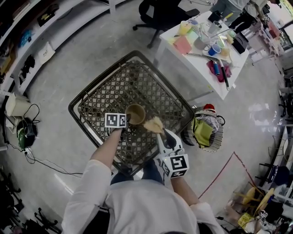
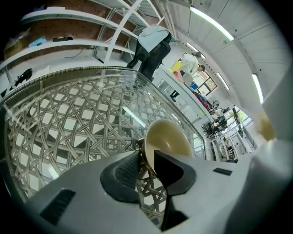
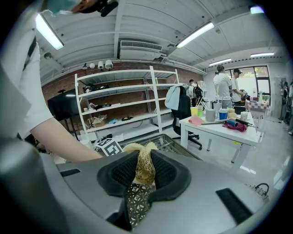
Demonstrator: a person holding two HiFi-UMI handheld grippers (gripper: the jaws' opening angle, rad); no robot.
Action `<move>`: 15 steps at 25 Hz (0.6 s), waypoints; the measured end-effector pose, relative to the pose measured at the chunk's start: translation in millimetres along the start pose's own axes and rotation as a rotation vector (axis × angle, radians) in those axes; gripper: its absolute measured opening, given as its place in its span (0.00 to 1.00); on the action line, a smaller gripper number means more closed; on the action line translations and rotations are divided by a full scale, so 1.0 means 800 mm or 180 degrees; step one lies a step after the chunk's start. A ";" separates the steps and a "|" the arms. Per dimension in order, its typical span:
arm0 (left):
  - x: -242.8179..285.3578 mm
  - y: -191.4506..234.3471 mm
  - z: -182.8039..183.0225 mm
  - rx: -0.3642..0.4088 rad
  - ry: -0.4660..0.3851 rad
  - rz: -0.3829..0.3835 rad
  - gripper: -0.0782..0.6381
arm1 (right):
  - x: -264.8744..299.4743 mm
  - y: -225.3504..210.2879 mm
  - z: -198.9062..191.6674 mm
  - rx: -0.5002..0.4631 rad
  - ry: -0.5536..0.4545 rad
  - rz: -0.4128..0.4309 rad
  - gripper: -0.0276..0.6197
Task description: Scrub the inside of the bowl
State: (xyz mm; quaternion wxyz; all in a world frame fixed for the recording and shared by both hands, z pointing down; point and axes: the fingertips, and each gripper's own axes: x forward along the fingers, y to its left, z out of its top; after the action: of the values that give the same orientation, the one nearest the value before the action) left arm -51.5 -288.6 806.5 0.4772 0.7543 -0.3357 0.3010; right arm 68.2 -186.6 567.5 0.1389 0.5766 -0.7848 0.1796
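Observation:
A tan bowl (image 1: pixel 136 113) stands on the lattice-topped table (image 1: pixel 101 97), near its middle. My left gripper (image 1: pixel 127 120) reaches it from the near left. In the left gripper view the bowl (image 2: pixel 168 137) has its rim pinched between the two pads of the left gripper (image 2: pixel 146 163), one pad outside the wall and one inside. My right gripper (image 1: pixel 161 134) hovers just right of the bowl, shut on a straw-coloured fibre scrubber (image 1: pixel 154 124). The right gripper view shows the scrubber (image 3: pixel 138 148) sticking up between the pads of the right gripper (image 3: pixel 145 170).
A white table (image 1: pixel 190 57) with cups, cloths and tools stands at the far right, a black office chair (image 1: pixel 158 13) behind it. A wire basket (image 1: pixel 207 131) with cloths sits on the floor beside the lattice table. White shelving (image 1: pixel 27 50) lines the left wall.

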 end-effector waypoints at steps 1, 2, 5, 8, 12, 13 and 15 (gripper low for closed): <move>0.000 -0.001 0.000 0.0025 0.0005 0.0013 0.25 | 0.000 -0.001 -0.001 0.0002 0.0005 -0.0002 0.18; 0.000 -0.002 0.001 0.0060 0.0013 0.0031 0.23 | 0.000 -0.002 -0.001 0.0003 0.0009 -0.0001 0.18; -0.001 -0.003 0.002 0.0183 0.0030 0.0098 0.19 | 0.001 0.000 0.000 -0.0002 0.0010 0.0015 0.18; -0.004 -0.002 0.004 0.0235 -0.0011 0.0167 0.17 | 0.003 0.002 0.003 -0.0017 -0.0002 0.0040 0.18; -0.015 -0.006 0.017 0.0140 -0.0264 0.0217 0.16 | 0.005 0.001 0.005 -0.0036 -0.0019 0.0070 0.18; -0.019 -0.009 0.023 0.0119 -0.0340 0.0211 0.16 | 0.006 0.001 0.007 -0.0046 -0.0024 0.0078 0.18; -0.031 -0.018 0.037 0.0142 -0.0473 0.0197 0.16 | 0.006 0.001 0.011 -0.0070 -0.0041 0.0095 0.18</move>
State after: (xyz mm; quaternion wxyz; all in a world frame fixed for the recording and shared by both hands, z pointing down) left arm -50.7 -305.7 769.2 0.4246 0.7743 -0.3865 0.2661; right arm 66.1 -194.7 561.3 0.1375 0.5644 -0.7961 0.1693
